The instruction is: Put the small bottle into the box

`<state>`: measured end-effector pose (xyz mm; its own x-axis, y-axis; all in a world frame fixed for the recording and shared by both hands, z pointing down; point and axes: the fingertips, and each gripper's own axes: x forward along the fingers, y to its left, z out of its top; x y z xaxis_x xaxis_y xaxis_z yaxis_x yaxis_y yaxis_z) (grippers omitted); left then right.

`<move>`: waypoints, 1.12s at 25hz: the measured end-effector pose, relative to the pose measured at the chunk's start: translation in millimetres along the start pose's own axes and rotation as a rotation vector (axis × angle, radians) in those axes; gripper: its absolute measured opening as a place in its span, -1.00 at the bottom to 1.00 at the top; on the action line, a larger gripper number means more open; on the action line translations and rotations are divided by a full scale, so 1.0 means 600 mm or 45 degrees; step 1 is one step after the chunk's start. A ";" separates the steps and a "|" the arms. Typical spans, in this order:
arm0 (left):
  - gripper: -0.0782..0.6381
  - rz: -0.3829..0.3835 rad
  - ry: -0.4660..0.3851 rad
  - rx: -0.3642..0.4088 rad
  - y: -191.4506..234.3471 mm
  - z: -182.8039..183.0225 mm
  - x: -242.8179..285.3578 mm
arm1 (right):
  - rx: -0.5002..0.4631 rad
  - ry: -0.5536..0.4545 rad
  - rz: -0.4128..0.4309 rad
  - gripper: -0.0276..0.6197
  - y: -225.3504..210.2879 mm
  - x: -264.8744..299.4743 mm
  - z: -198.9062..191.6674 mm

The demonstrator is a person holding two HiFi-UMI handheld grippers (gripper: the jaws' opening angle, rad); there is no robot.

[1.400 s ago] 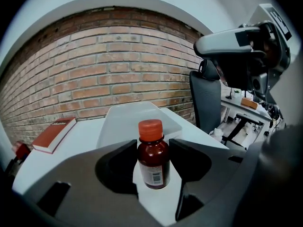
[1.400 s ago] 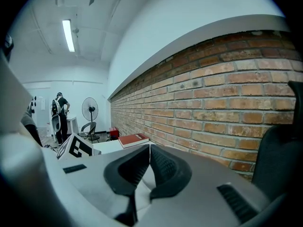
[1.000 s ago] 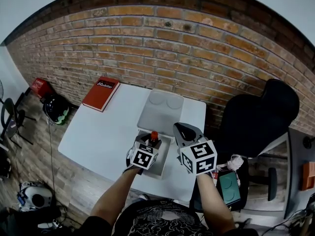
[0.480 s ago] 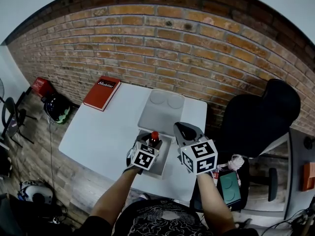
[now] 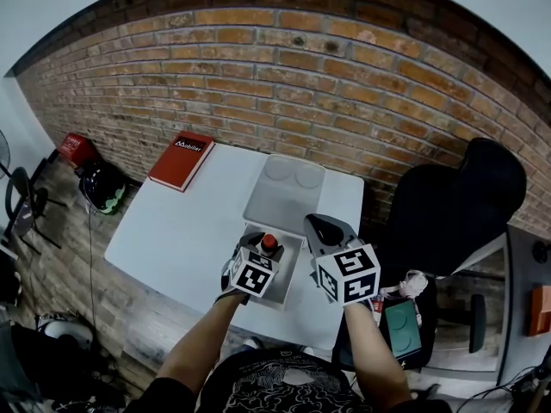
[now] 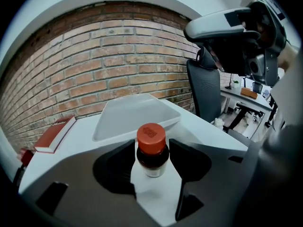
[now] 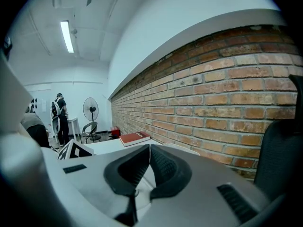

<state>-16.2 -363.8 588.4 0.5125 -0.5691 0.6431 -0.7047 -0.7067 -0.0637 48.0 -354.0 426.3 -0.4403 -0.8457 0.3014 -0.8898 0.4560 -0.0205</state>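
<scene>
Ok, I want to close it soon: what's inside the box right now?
The small bottle, orange cap up, held in the left gripper within the white box. Nothing else shows, but the gripper covers the near part of the floor, so that area can't be checked.

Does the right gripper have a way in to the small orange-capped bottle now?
Probably not: the left gripper is shut on the small orange-capped bottle, leaving only its cap free, and the right gripper is itself shut.

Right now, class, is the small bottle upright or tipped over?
Upright: the bottle stands with its orange cap on top, clamped by the left gripper.
</scene>
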 end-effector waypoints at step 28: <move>-0.36 0.244 -0.140 -0.160 0.059 0.003 -0.159 | 0.006 -0.013 0.117 -0.85 0.043 -0.026 -0.007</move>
<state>-88.9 -335.4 523.5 0.4088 -0.7348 0.5412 -0.8460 -0.5275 -0.0771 32.3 -328.0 425.2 -0.5215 -0.8031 0.2882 -0.8460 0.5306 -0.0521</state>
